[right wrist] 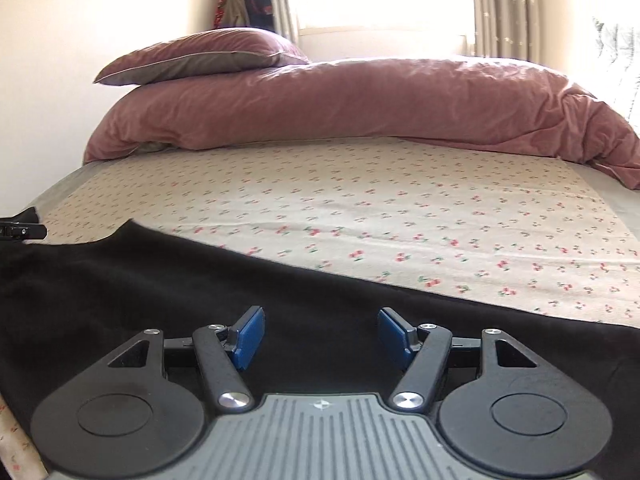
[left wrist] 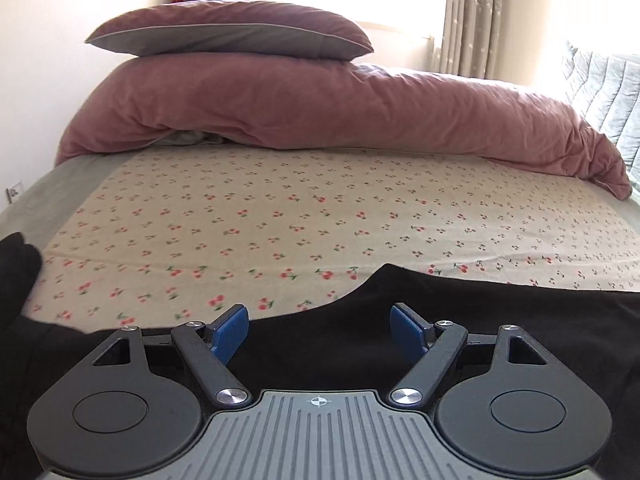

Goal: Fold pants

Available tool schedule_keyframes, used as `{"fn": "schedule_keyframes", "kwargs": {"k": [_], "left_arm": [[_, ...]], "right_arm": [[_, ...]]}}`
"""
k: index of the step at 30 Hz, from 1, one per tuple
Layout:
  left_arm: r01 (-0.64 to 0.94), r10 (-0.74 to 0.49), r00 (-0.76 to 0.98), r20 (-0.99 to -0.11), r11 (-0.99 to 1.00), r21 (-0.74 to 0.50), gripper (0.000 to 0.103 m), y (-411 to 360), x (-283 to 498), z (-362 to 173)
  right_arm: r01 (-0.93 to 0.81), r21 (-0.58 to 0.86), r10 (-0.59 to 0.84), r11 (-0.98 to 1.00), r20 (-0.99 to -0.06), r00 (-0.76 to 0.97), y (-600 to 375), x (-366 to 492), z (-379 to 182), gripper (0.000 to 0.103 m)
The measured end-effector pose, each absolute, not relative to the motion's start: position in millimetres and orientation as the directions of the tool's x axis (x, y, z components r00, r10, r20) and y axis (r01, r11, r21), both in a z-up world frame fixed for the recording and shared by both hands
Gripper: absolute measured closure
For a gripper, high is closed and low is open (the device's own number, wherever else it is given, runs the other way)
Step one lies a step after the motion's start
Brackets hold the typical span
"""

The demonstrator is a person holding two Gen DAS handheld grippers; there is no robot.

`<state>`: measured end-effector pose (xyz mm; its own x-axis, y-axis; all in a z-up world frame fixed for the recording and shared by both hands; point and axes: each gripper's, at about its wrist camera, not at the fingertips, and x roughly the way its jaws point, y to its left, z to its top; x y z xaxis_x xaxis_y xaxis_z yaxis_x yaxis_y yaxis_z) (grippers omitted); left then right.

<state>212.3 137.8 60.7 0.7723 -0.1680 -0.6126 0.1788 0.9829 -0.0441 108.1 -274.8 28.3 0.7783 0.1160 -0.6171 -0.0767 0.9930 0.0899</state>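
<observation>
1. My left gripper [left wrist: 320, 330] is wide open and holds nothing.
2. My right gripper [right wrist: 320, 334] is the same.
3. The black pants [right wrist: 160, 280] lie across the bottom of both views on the cherry-print sheet [left wrist: 280, 208].
4. No readable writing.

Home bedroom, bed [left wrist: 320, 216] with cherry-print sheet, pink duvet [left wrist: 320, 108], pillow [left wrist: 228, 32], curtains [left wrist: 468, 12]

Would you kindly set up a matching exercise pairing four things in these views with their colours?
Things:
1. pants
2. duvet
3. sheet
4. pads

Colours:
A. blue
B. cream with red cherries
C. black
D. dusty pink

Pairs: 1-C, 2-D, 3-B, 4-A
</observation>
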Motion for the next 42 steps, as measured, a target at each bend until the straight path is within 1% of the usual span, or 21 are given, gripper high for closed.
{"fn": "schedule_keyframes", "kwargs": {"k": [5, 7, 9, 12, 14, 15, 17, 18, 19, 20, 23, 24, 25, 27, 28, 30, 31, 33, 36, 41, 42], "left_arm": [[0.272, -0.227, 0.718, -0.658, 0.962, -0.035, 0.027, 117, 265, 28], [0.282, -0.245, 0.709, -0.661, 0.958, -0.054, 0.035, 116, 276, 17], [0.282, -0.273, 0.700, -0.660, 0.955, -0.096, 0.038, 119, 284, 8], [0.277, -0.338, 0.675, -0.656, 0.940, -0.199, 0.047, 129, 296, 3], [0.269, -0.376, 0.671, -0.639, 0.927, -0.263, 0.052, 135, 302, 0], [0.269, -0.393, 0.669, -0.631, 0.919, -0.288, 0.055, 136, 307, -1], [0.273, -0.408, 0.671, -0.620, 0.912, -0.305, 0.057, 138, 310, -3], [0.278, -0.412, 0.672, -0.615, 0.911, -0.306, 0.057, 137, 311, -4], [0.282, -0.414, 0.673, -0.613, 0.910, -0.305, 0.057, 137, 312, -4], [0.285, -0.416, 0.673, -0.611, 0.909, -0.305, 0.057, 137, 312, -5], [0.296, -0.415, 0.673, -0.613, 0.910, -0.291, 0.060, 134, 312, -7], [0.302, -0.419, 0.669, -0.614, 0.908, -0.290, 0.066, 133, 312, -7], [0.312, -0.432, 0.658, -0.617, 0.902, -0.300, 0.073, 132, 313, -6], [0.325, -0.459, 0.633, -0.624, 0.888, -0.324, 0.082, 130, 313, -5], [0.331, -0.465, 0.625, -0.627, 0.885, -0.326, 0.087, 129, 313, -5], [0.350, -0.460, 0.624, -0.631, 0.887, -0.301, 0.095, 123, 309, -5], [0.352, -0.432, 0.648, -0.627, 0.900, -0.257, 0.098, 118, 305, -4], [0.334, -0.384, 0.699, -0.603, 0.921, -0.200, 0.100, 110, 298, 0], [0.313, -0.337, 0.756, -0.561, 0.939, -0.142, 0.100, 101, 292, 5], [0.305, -0.231, 0.776, -0.588, 0.952, 0.029, 0.095, 80, 292, -15], [0.298, -0.221, 0.780, -0.585, 0.954, 0.037, 0.093, 78, 291, -14]], "right_arm": [[0.128, 0.050, -0.069, 0.991, -0.623, 0.779, -346, 99, 14, 0.038], [0.205, -0.002, -0.163, 0.979, -0.619, 0.769, -377, 93, 11, 0.038], [0.297, -0.008, -0.240, 0.955, -0.610, 0.756, -414, 86, 7, 0.038], [0.453, 0.054, -0.328, 0.890, -0.615, 0.717, -471, 75, -4, 0.038], [0.509, 0.099, -0.342, 0.855, -0.631, 0.696, -496, 75, -13, 0.039], [0.518, 0.135, -0.327, 0.845, -0.637, 0.698, -505, 77, -20, 0.042], [0.501, 0.179, -0.297, 0.847, -0.622, 0.724, -509, 77, -25, 0.043], [0.484, 0.189, -0.279, 0.855, -0.619, 0.734, -506, 80, -26, 0.045], [0.470, 0.190, -0.267, 0.862, -0.618, 0.740, -506, 82, -25, 0.051], [0.460, 0.188, -0.259, 0.868, -0.619, 0.742, -504, 84, -26, 0.053], [0.458, 0.140, -0.281, 0.878, -0.623, 0.730, -495, 89, -27, 0.062], [0.464, 0.132, -0.291, 0.876, -0.624, 0.726, -495, 88, -26, 0.072], [0.466, 0.134, -0.290, 0.875, -0.624, 0.725, -495, 87, -26, 0.078], [0.463, 0.144, -0.285, 0.875, -0.619, 0.732, -495, 83, -24, 0.088], [0.464, 0.139, -0.290, 0.875, -0.618, 0.731, -494, 83, -23, 0.090], [0.465, 0.107, -0.310, 0.879, -0.612, 0.727, -490, 83, -22, 0.091], [0.465, 0.085, -0.324, 0.881, -0.608, 0.725, -486, 83, -22, 0.092], [0.473, 0.046, -0.356, 0.880, -0.596, 0.720, -481, 84, -20, 0.094], [0.483, -0.003, -0.396, 0.876, -0.576, 0.715, -477, 87, -19, 0.094], [0.496, -0.039, -0.419, 0.868, -0.595, 0.686, -480, 94, -28, 0.092], [0.500, -0.059, -0.433, 0.864, -0.594, 0.678, -478, 95, -28, 0.088]]}}
